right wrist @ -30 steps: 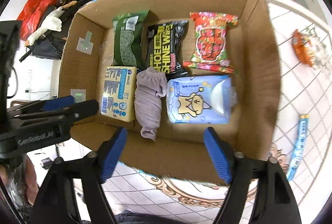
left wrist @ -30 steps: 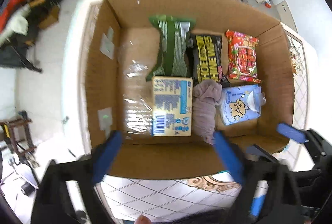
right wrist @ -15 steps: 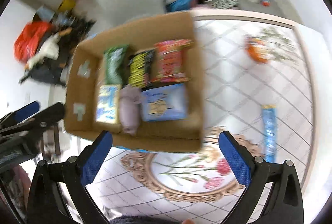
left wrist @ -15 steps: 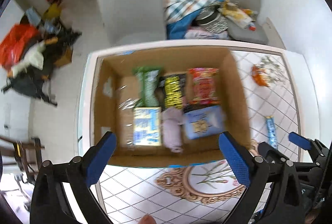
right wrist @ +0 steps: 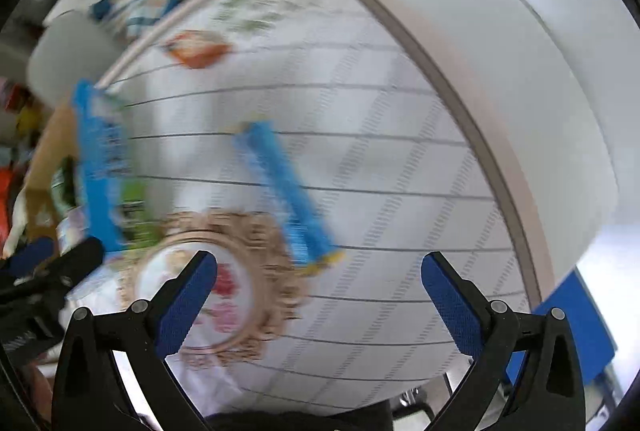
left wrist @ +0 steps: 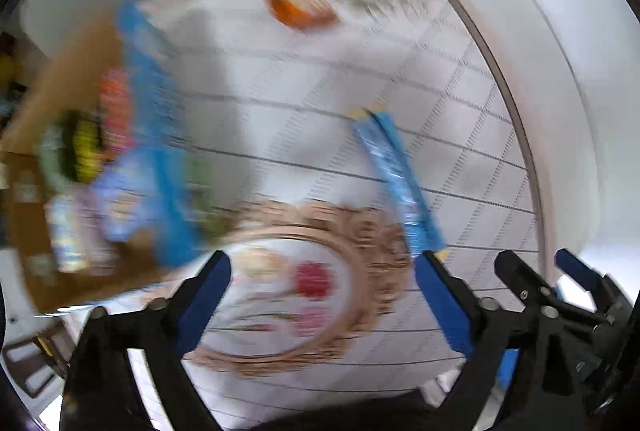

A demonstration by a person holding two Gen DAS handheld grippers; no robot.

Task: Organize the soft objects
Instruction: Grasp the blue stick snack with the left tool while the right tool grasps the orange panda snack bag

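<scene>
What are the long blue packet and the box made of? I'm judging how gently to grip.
Blue packet: probably thin plastic film or foil, since it shows pale glints in the left view. Box: looks like matte brown cardboard, though blurred.

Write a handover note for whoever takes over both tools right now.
Left tool: open, holding nothing.
Right tool: open, holding nothing.
Both are above the tablecloth, facing the long blue packet that lies flat ahead of them.
Cardboard box, far left and blurred, already holds several packs.
Left to do: the blue packet and the orange packet near the far edge of the table are not yet in the box.
</scene>
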